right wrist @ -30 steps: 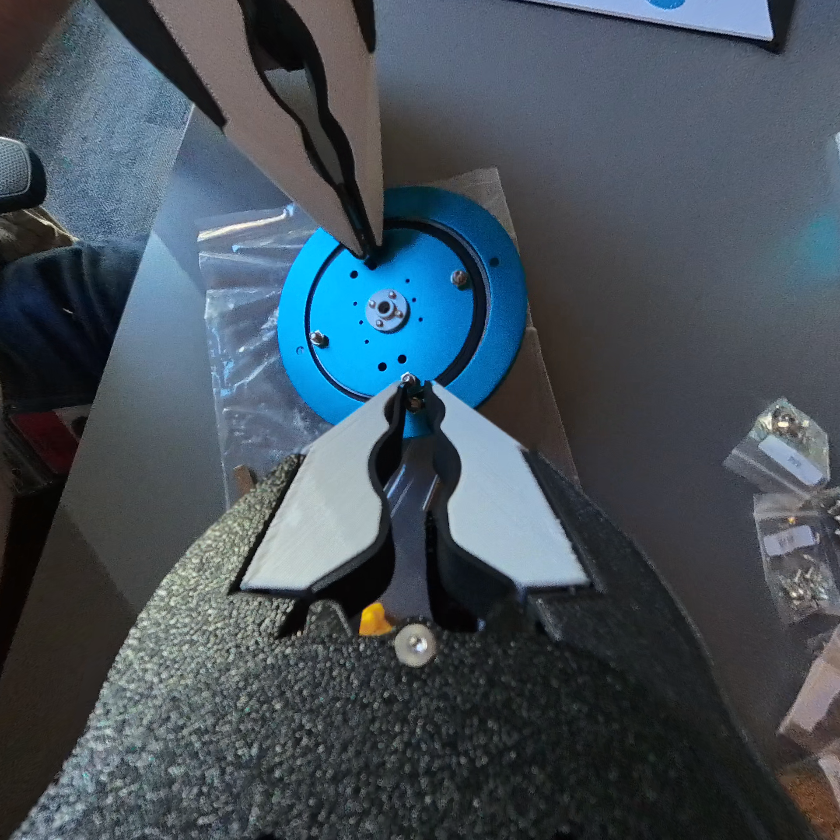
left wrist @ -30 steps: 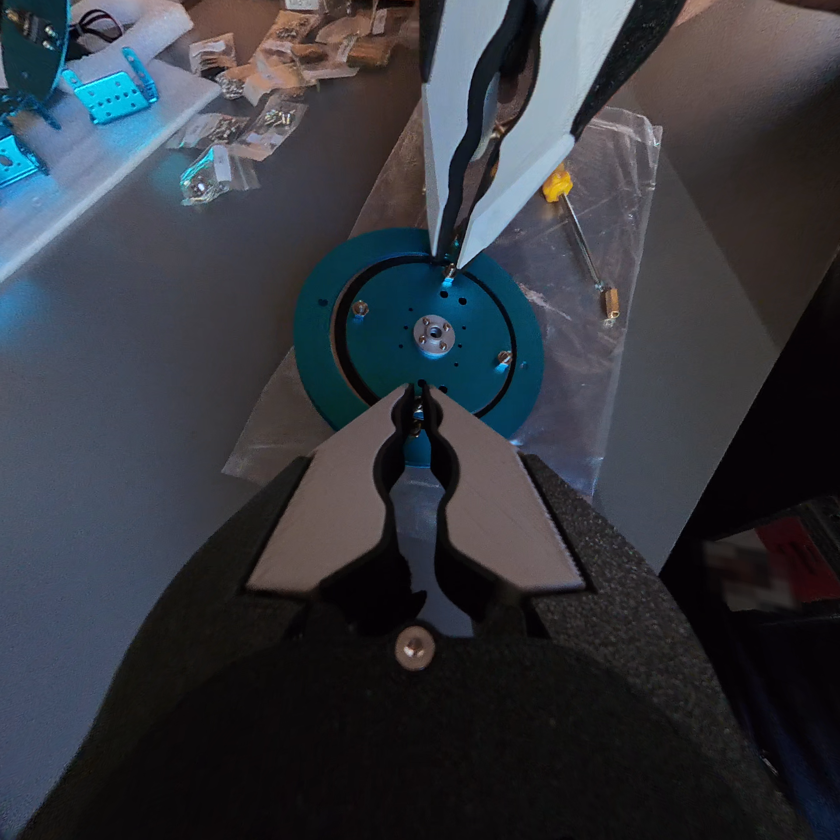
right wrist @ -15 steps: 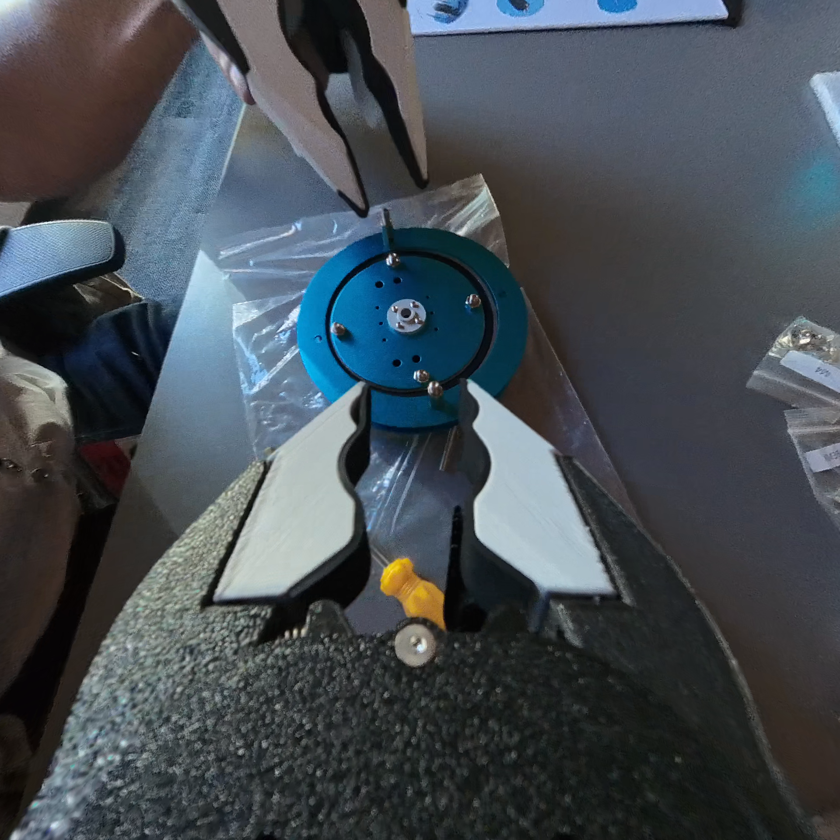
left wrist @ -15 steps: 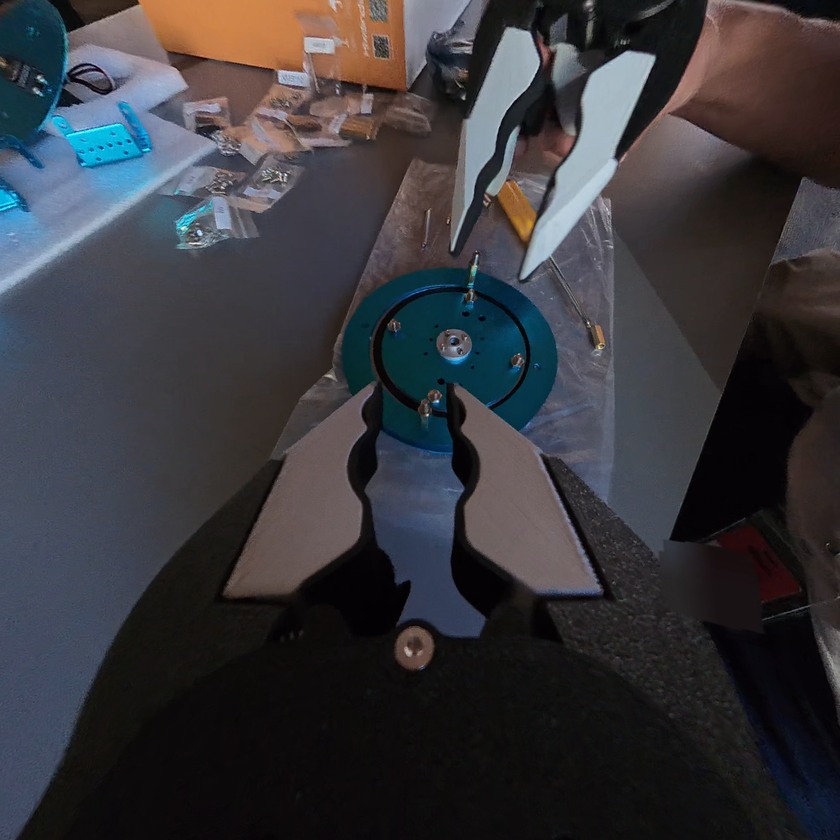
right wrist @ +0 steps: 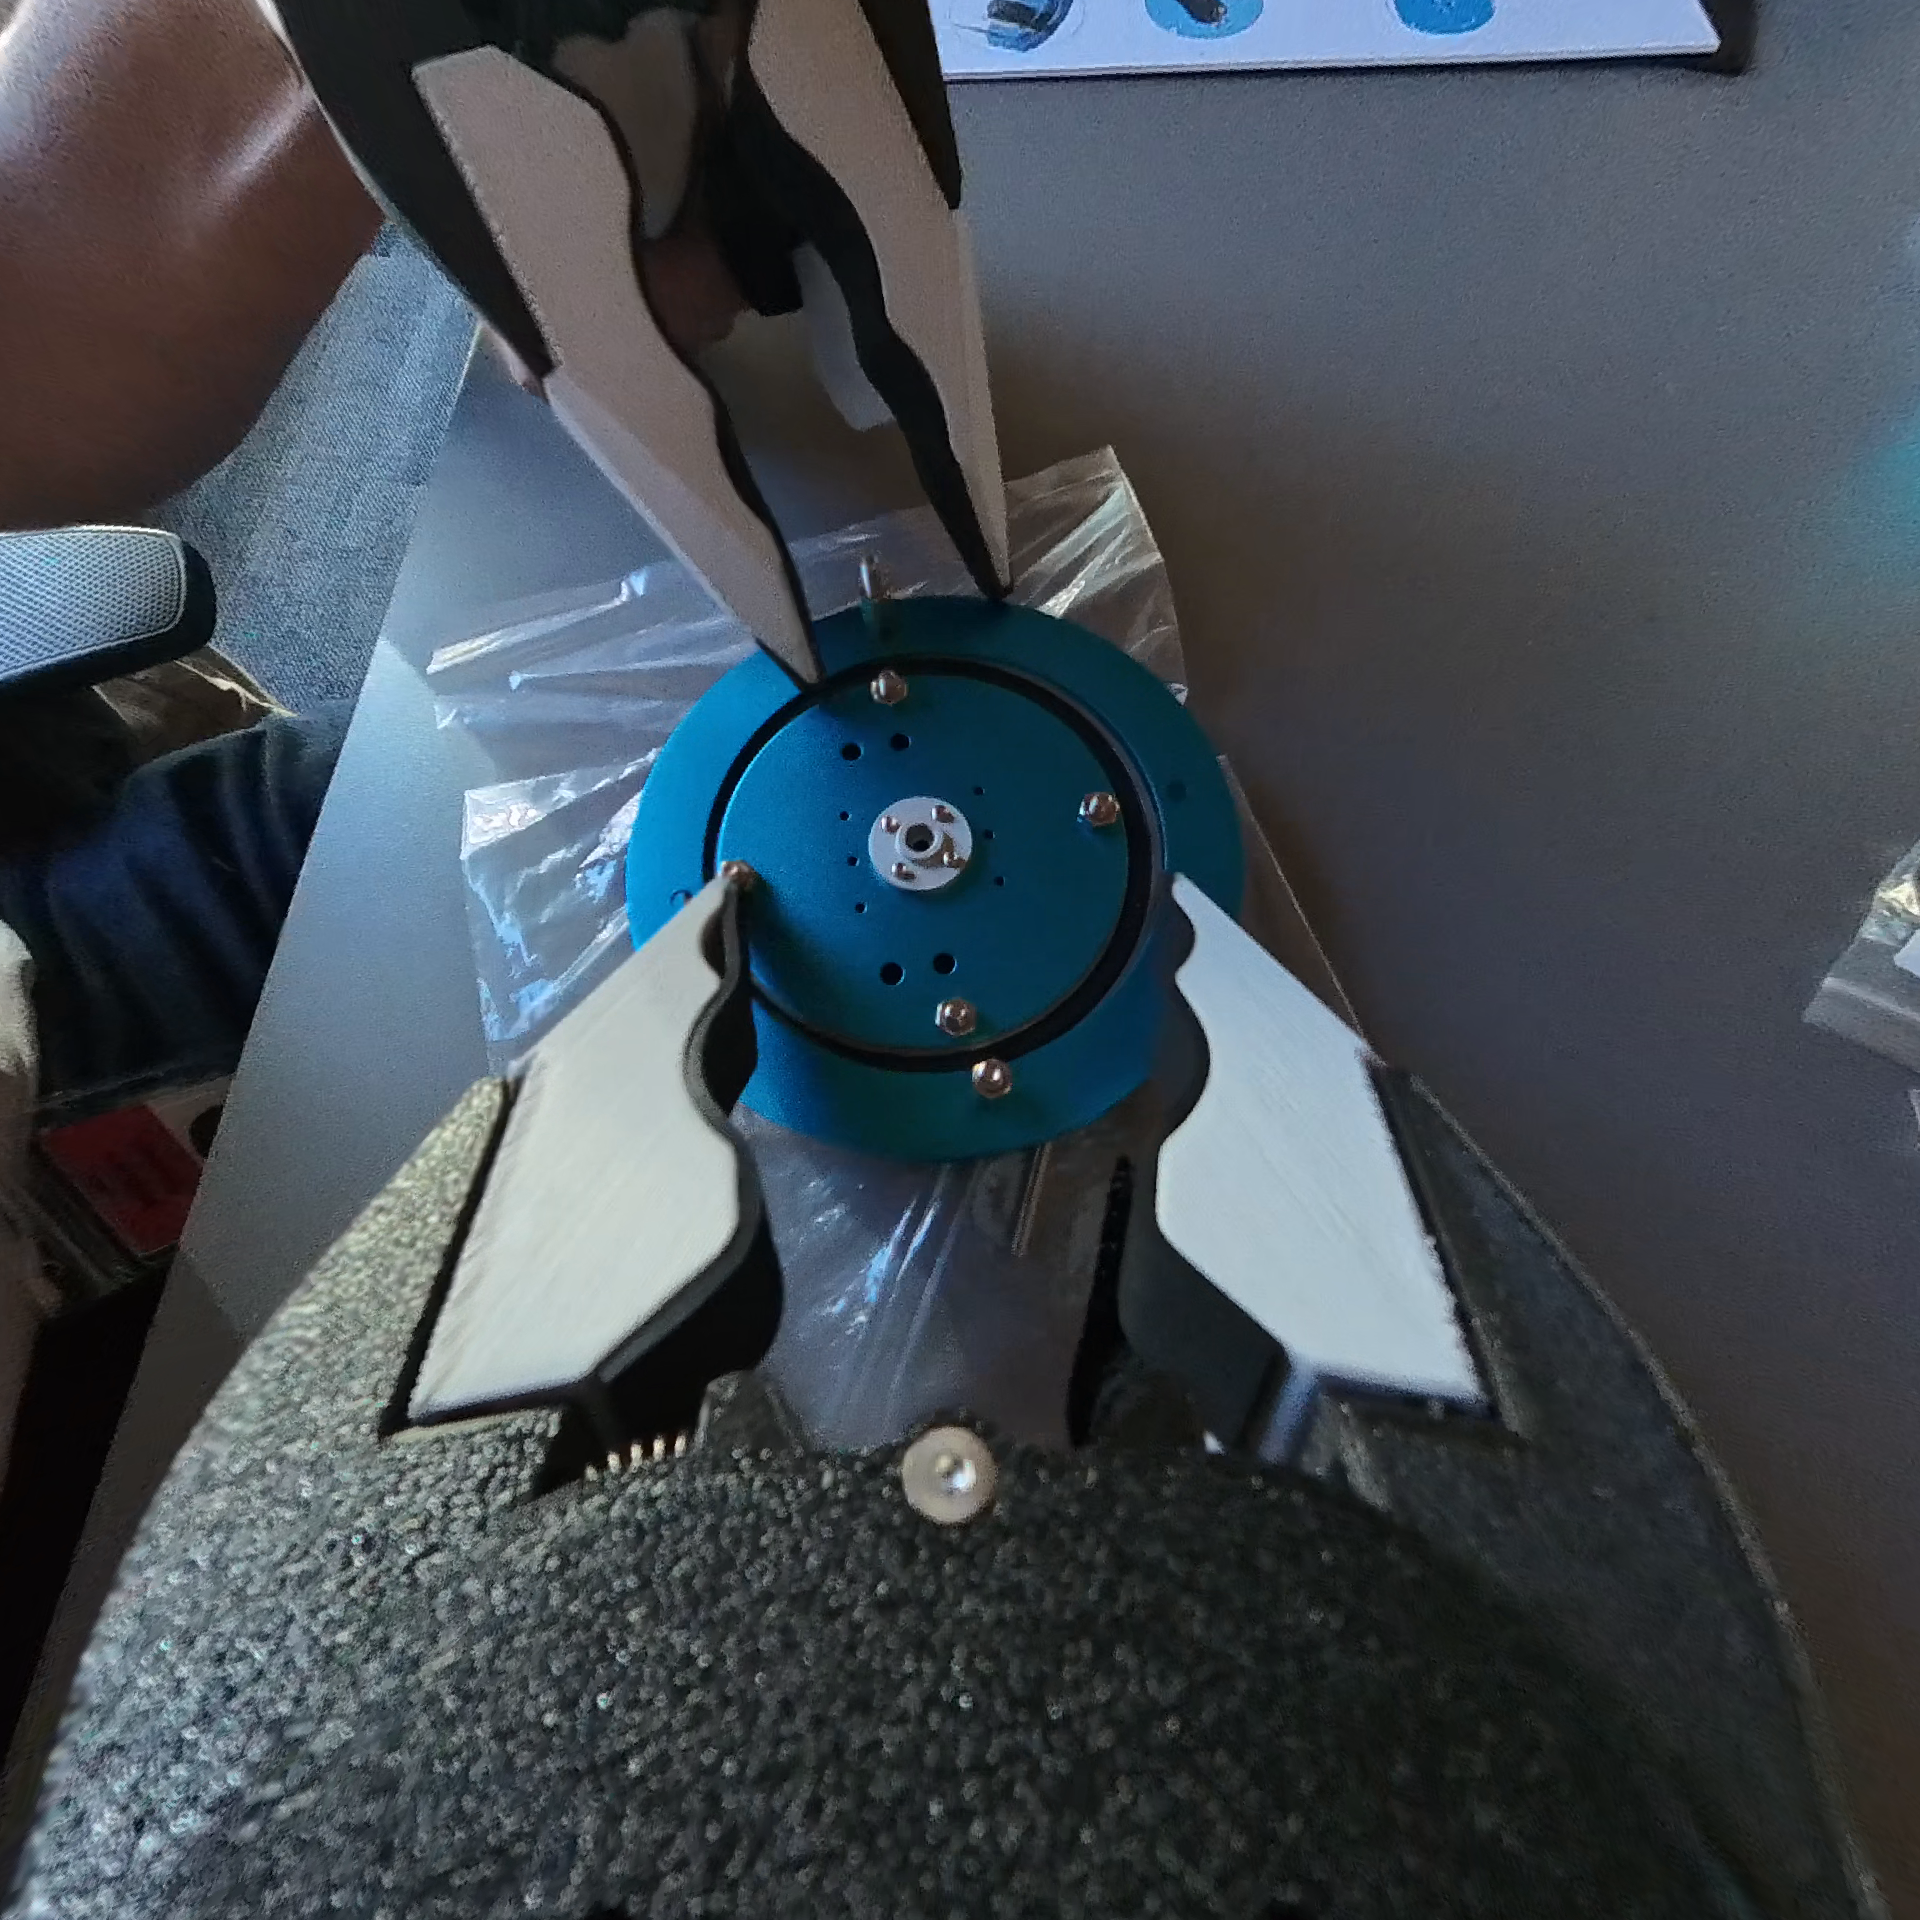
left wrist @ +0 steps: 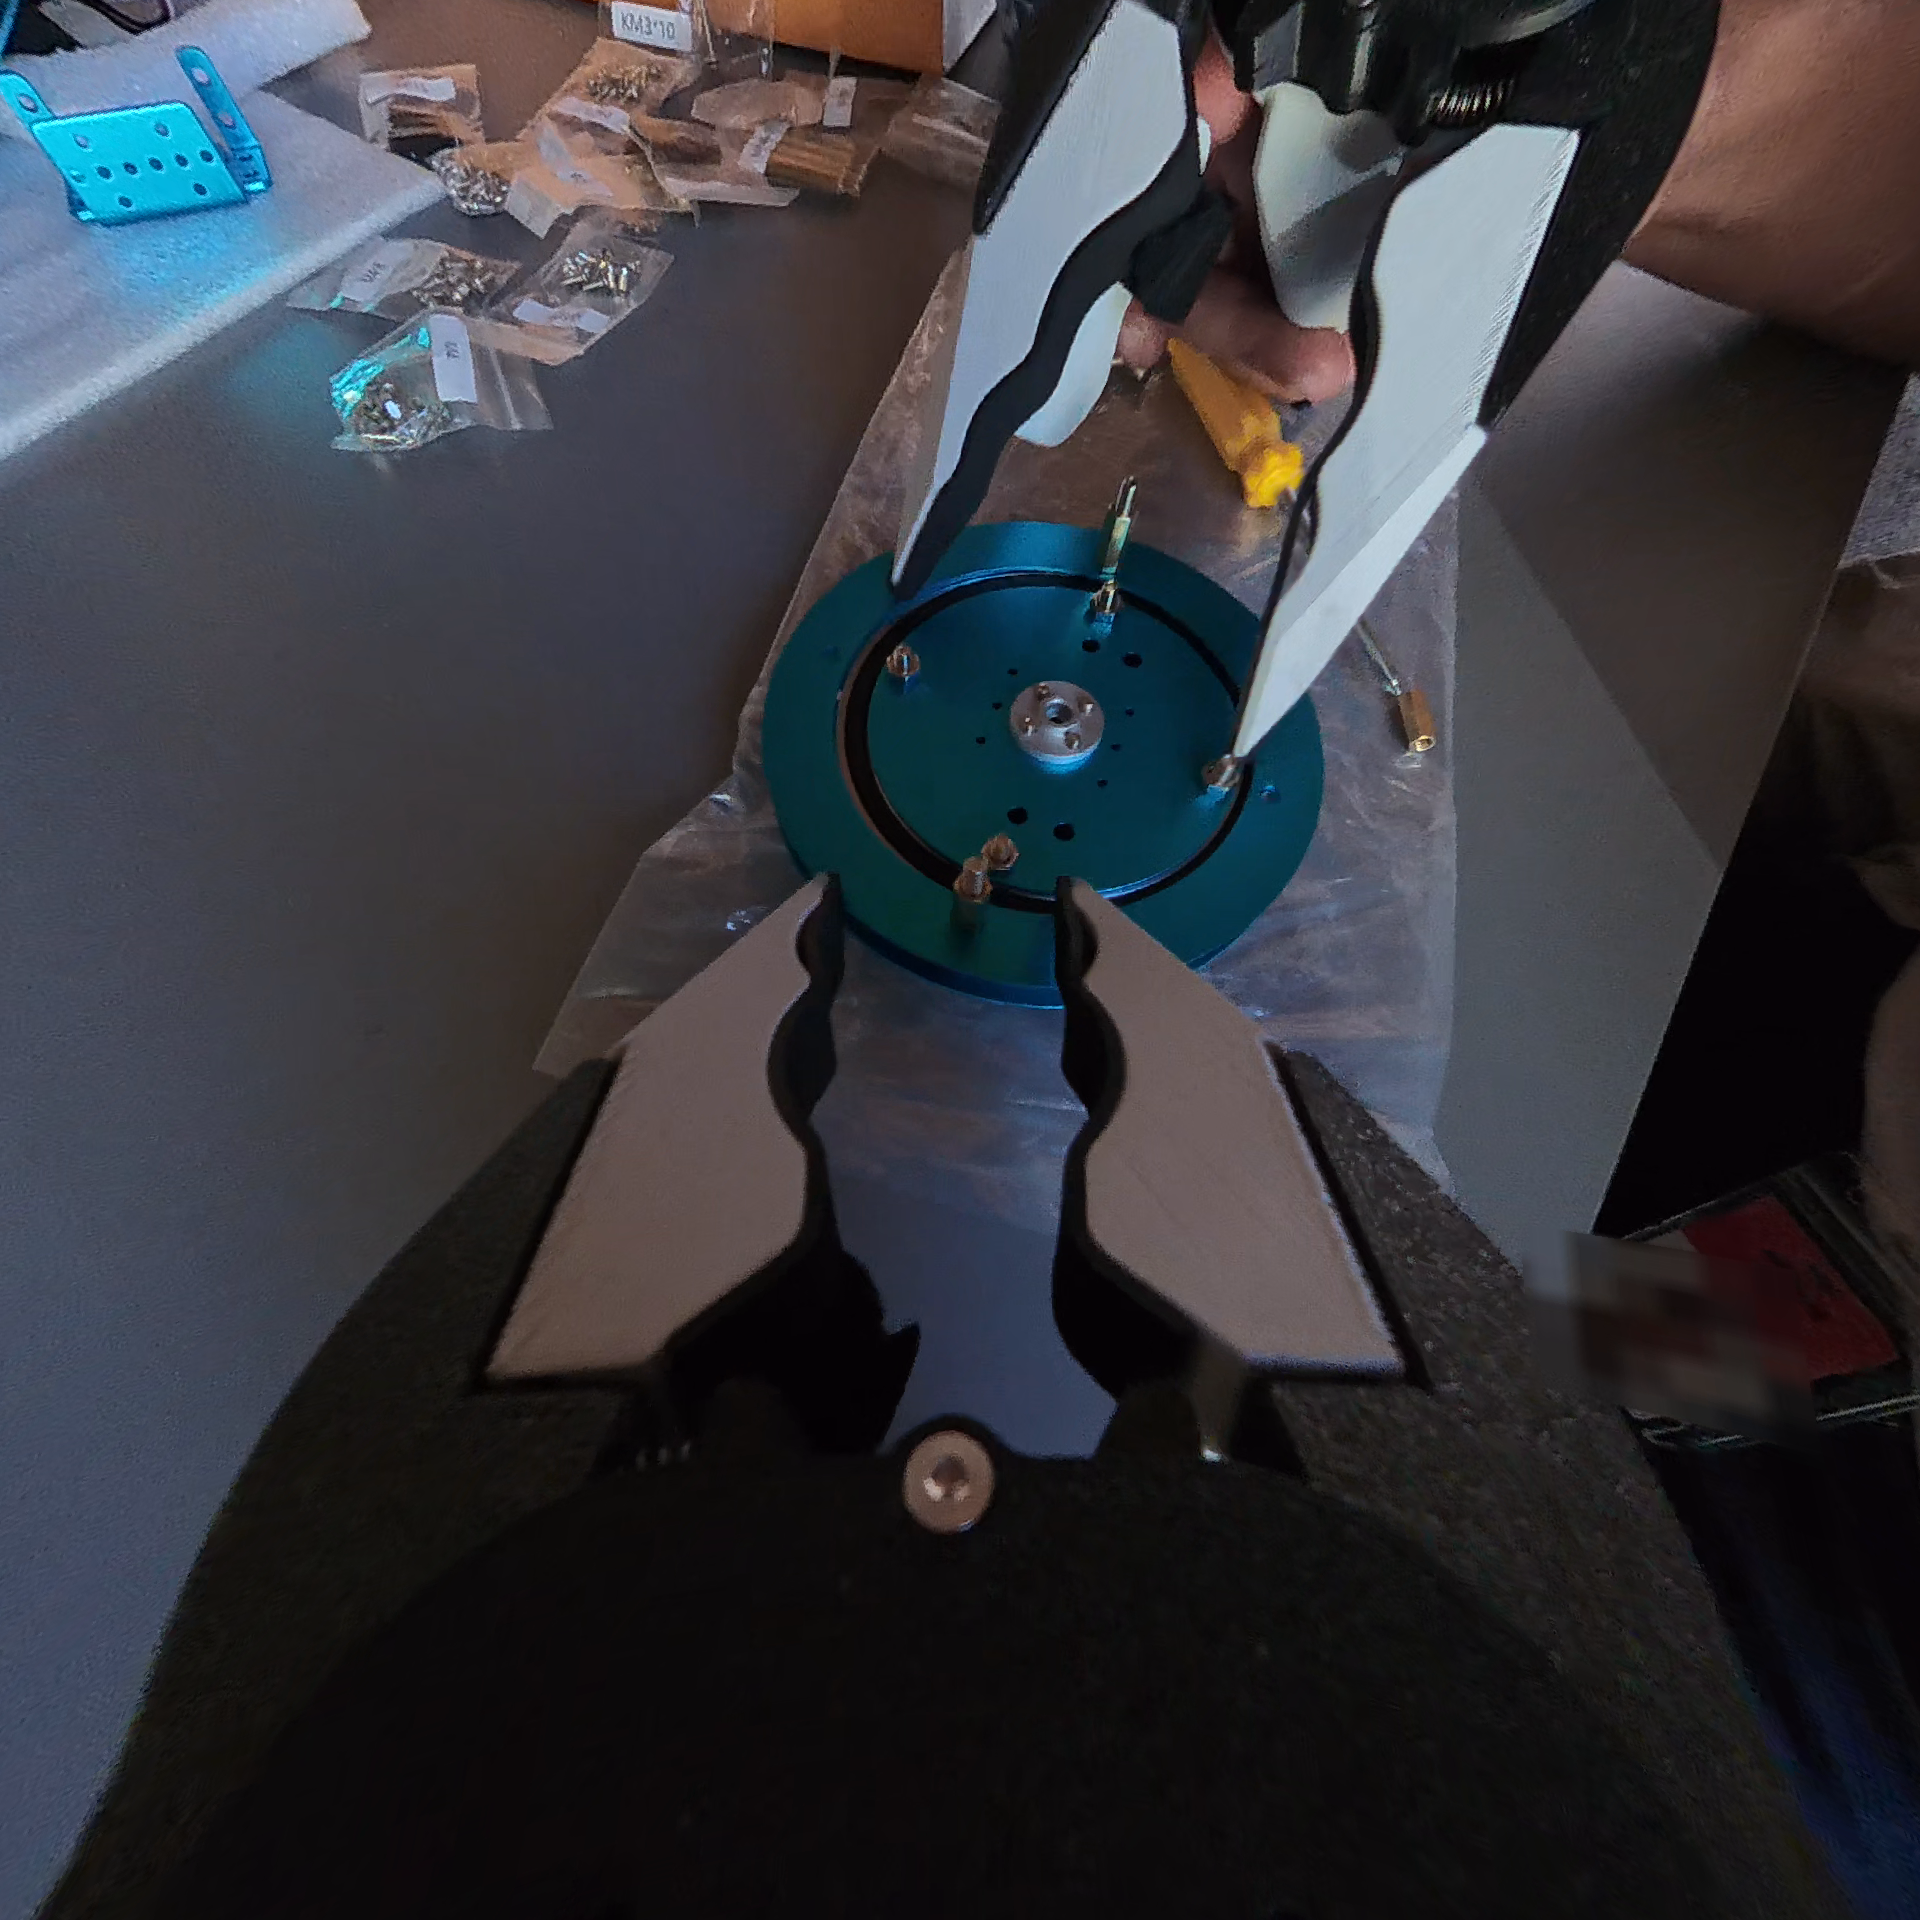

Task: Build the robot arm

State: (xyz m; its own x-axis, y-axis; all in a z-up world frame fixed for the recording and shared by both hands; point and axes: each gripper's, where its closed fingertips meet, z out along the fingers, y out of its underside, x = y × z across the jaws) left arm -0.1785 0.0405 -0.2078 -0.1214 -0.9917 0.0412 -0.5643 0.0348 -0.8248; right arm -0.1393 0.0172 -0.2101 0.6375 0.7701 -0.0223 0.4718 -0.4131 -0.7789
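Straddling blue disc (right wrist: 831,987), right tool (right wrist: 951,894) spread wide, left tool (left wrist: 940,883) spread, empty.

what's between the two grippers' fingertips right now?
The blue disc on its plastic bag: left gripper and right gripper sit at opposite edges, per the right wrist view.

Small labelled parts bags (left wrist: 442,358) and a printed sheet (right wrist: 1340,31) (wording left uncopied).
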